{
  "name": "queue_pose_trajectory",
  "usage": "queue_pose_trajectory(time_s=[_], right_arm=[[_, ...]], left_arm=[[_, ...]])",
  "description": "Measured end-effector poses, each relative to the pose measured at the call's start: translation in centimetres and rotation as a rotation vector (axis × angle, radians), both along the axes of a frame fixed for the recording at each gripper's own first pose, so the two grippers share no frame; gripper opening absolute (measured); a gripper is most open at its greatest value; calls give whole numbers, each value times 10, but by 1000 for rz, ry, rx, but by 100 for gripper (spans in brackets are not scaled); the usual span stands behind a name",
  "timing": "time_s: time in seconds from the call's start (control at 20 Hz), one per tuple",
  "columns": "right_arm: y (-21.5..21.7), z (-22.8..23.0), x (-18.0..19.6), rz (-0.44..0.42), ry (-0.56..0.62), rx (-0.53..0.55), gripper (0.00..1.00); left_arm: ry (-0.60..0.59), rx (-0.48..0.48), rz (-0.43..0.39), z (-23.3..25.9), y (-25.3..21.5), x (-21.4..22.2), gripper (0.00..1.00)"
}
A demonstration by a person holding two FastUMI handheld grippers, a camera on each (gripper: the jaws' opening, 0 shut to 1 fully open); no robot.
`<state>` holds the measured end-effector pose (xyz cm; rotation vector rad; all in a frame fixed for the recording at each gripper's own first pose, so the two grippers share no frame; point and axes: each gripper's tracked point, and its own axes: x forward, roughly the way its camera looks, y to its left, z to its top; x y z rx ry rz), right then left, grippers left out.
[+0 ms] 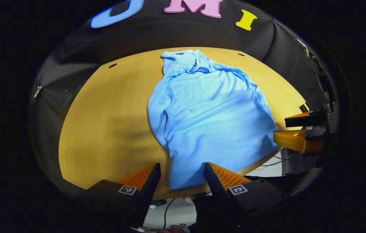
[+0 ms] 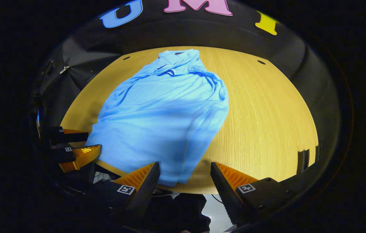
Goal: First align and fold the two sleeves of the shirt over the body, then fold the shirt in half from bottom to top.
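A light blue polo shirt (image 1: pixel 209 113) (image 2: pixel 166 110) lies flat on the round wooden table (image 1: pixel 112 113) (image 2: pixel 267 113), collar (image 1: pixel 183 55) (image 2: pixel 176 56) at the far end and hem at the near edge. Both sleeves look folded in over the body. My left gripper (image 1: pixel 182 168) is open at the near edge, with the hem's left corner lying between its spread fingers. My right gripper (image 2: pixel 184 167) is open too, straddling the hem's right corner. Each also shows in the other's view, the right gripper (image 1: pixel 286 129) and the left gripper (image 2: pixel 82 142), open beside the hem.
Bare wood stretches to the left of the shirt in the left gripper view and to its right in the right gripper view. Small dark holes (image 1: pixel 112 65) (image 2: pixel 261 62) mark the tabletop's far part. Cables (image 1: pixel 166 207) hang below the near edge. Black cloth walls ring the table.
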<state>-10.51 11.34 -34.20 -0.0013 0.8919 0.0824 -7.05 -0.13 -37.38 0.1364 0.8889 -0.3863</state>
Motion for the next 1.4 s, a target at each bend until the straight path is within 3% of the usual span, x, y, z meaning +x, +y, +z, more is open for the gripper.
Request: queue_pose_trajectory(time_s=[0.2,0.25,0.3,0.45,0.5,0.55,0.6,0.75,0.8,1.05,1.4], right_arm=[[2,-12,-3,-2,29,9,98],[0,-13,-3,-6,34,1,95],[2,-12,-1,5,24,1,85],[11,-14,3,38,21,8,78],[16,-16,4,52,24,18,53],[20,-14,4,59,19,30,47],[23,-13,6,61,19,46,27],[24,-13,8,55,7,74,4],[25,-12,6,55,9,82,6],[21,6,15,57,-31,94,7],[10,62,67,26,-141,141,6]], left_arm=[[17,-17,-8,-3,-5,-2,86],[25,-19,-12,-6,-6,-2,86],[24,-27,-18,-3,-8,-2,83],[36,-45,-28,-4,-18,-3,60],[40,-56,-30,-3,-22,-3,44],[45,-71,-36,-3,-26,-2,41],[50,-83,-33,-3,-29,-2,30],[44,-112,2,0,-29,3,11],[41,-113,10,1,-29,4,7],[6,-112,0,17,-33,11,6],[-108,-168,45,79,-39,76,6]])
